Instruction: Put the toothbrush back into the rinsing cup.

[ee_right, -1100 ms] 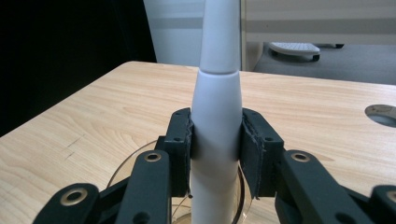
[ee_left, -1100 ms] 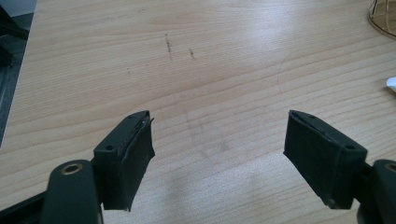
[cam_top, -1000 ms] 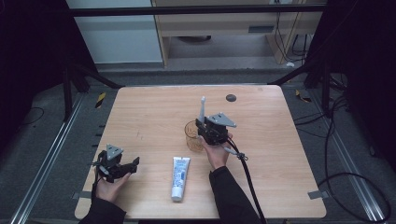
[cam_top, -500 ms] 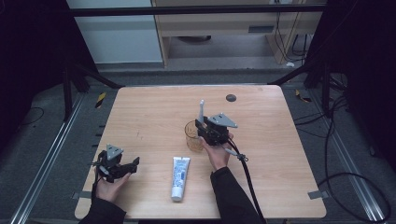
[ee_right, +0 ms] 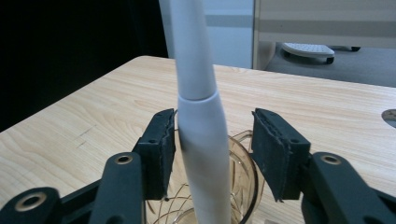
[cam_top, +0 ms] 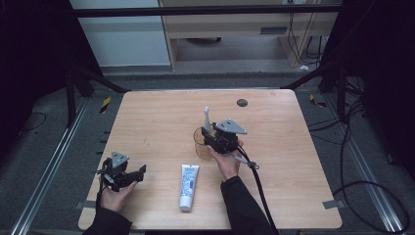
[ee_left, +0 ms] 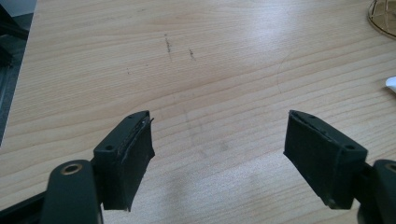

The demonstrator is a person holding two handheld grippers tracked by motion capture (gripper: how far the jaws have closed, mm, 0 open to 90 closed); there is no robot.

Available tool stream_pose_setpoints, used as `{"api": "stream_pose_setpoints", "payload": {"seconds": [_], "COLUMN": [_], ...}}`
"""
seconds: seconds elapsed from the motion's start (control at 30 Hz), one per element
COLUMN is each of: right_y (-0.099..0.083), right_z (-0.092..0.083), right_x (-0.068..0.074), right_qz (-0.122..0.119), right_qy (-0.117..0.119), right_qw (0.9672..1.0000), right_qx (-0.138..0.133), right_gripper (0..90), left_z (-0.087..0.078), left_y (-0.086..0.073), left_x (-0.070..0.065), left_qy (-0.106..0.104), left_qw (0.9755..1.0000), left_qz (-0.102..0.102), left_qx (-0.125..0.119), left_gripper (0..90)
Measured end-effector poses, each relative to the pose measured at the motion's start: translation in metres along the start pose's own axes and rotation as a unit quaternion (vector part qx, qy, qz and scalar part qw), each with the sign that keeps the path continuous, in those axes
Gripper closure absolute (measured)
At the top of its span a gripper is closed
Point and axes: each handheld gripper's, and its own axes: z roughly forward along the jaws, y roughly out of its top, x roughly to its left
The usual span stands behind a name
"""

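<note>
One toothbrush standing in amber cup; right tongs just opening around it, left tongs wide, empty. Risk: withdrawing pad snags handle, tipping cup.

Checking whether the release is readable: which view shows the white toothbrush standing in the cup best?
The right gripper view: the toothbrush rises close up between the opened fingers, its handle down in the amber cup. The high view shows it small; the left gripper view catches just the cup's rim.

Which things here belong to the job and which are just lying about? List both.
In the job:
- white toothbrush, standing in the cup
- amber cup
- right gripper, jaws just opened, toothbrush between them

Lying about:
- toothpaste tube
- left gripper, open over bare table
</note>
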Motion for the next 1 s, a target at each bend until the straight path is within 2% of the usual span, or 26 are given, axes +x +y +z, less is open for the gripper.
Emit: {"api": "stream_pose_setpoints", "payload": {"seconds": [0.33,0.6,0.87,0.97,1.0], "right_y": [0.003,0.014,0.013,0.011,0.009], "right_z": [-0.005,-0.031,-0.061,-0.067,-0.074], "right_x": [0.006,0.003,-0.015,-0.022,-0.031], "right_qz": [-0.009,-0.015,-0.055,-0.058,-0.060], "right_qy": [0.015,0.020,0.010,0.006,-0.002], "right_qw": [0.9998,0.9997,0.9983,0.9981,0.9980], "right_qx": [0.000,-0.007,0.016,0.021,0.022], "right_gripper": [35.8,30.9,27.2,26.7,26.4], "left_z": [-0.001,-0.002,-0.004,-0.004,-0.004], "left_y": [0.000,0.001,0.001,0.002,0.002], "left_x": [0.000,-0.001,-0.003,-0.004,-0.005], "left_qy": [-0.001,-0.003,-0.006,-0.008,-0.011], "left_qw": [1.0000,1.0000,1.0000,0.9999,0.9999], "left_qz": [-0.001,0.000,0.005,0.007,0.010], "left_qx": [-0.001,-0.003,-0.003,-0.001,0.001], "left_gripper": [22.7,23.4,27.4,28.4,29.7]}}
